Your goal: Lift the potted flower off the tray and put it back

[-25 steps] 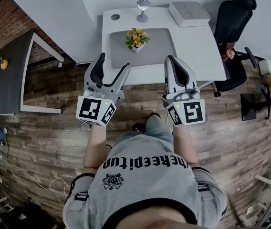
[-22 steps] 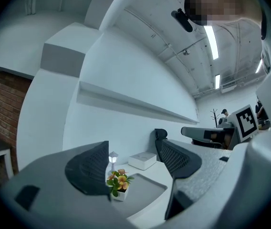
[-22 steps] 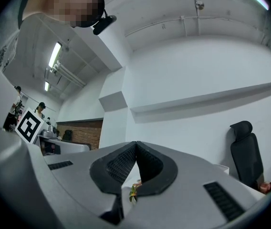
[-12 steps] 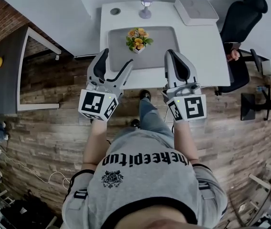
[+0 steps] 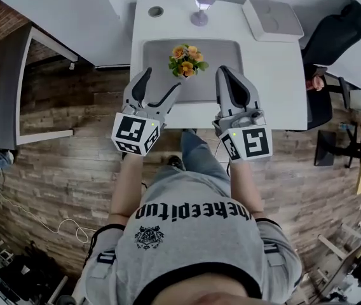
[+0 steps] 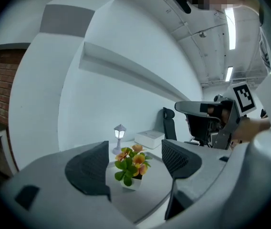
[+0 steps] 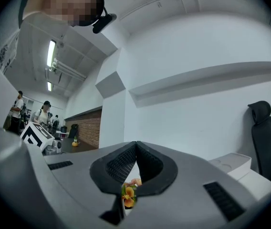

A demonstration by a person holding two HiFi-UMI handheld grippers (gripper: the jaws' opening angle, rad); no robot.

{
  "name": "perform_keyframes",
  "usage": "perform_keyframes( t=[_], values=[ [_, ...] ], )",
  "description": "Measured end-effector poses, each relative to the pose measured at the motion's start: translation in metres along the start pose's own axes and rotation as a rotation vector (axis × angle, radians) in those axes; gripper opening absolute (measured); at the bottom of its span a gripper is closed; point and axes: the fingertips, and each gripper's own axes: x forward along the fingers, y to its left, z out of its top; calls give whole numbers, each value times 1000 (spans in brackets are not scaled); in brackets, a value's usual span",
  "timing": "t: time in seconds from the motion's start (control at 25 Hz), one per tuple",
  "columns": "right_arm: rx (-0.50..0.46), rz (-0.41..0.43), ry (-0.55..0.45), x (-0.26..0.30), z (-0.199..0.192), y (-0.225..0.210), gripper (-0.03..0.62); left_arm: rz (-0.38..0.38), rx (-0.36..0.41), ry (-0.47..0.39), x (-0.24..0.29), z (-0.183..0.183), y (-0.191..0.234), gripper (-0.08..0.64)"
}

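A small potted flower (image 5: 186, 60) with orange blooms and green leaves in a white pot stands on a grey tray (image 5: 218, 56) on the white table. My left gripper (image 5: 160, 85) is open near the tray's front left, its jaws wide apart and empty. In the left gripper view the potted flower (image 6: 131, 167) shows between the jaws, further off. My right gripper (image 5: 224, 77) is shut with nothing in it, over the tray's front right. The right gripper view shows only a bit of the flower (image 7: 128, 194) below the closed jaws.
A small lantern lamp (image 5: 201, 6) and a white box (image 5: 272, 19) stand at the table's back. A round hole (image 5: 156, 11) is at the back left corner. A black office chair (image 5: 336, 43) stands to the right, a dark desk (image 5: 2, 81) to the left.
Both grippers have come forward over the table's front edge toward the tray. The left gripper stays open and the right stays shut.
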Motion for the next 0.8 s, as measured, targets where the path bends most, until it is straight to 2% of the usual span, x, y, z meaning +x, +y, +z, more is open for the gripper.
perform_keyframes(
  t=[0.32,0.8],
  values=[
    [23,16,64,12,-32,-13,3,-14,-7,147,32,-62,6,327],
    [23,-22,110,6,-49,-43,3,-23,36,308,80,-123,15,353]
  ],
)
